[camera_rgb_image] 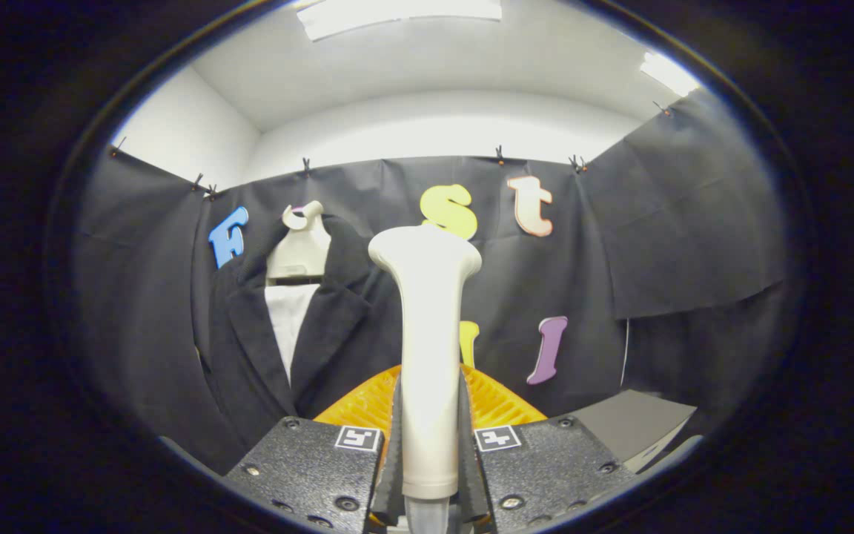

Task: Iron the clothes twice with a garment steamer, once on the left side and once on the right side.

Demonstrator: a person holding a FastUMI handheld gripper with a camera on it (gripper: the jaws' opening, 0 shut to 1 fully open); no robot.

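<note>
Clamped between both fingers of the gripper point(429, 452), the garment steamer point(428, 348) stands upright by its pale handle, with its flared head at the top and a grey stub of hose or cord at its base below the fingers. Going from left to right: a dark jacket point(279, 334) hangs on a pale hanger point(299, 248) against the booth's black cloth wall, with a white shirt front point(288, 322) showing between the lapels. It sits beyond the fingers and off to the steamer's left, well apart from the head. Just behind the handle rises a ribbed orange stand point(497, 404), and further right lies a grey board point(631, 423).

Risks, as I judge them:
- The grip is low on a smooth handle, so the steamer could twist or slip once the head drags on cloth.
- The light hanger could swing, letting the jacket shy away and a side go unsteamed.
- The cord might snag on the orange stand.
</note>
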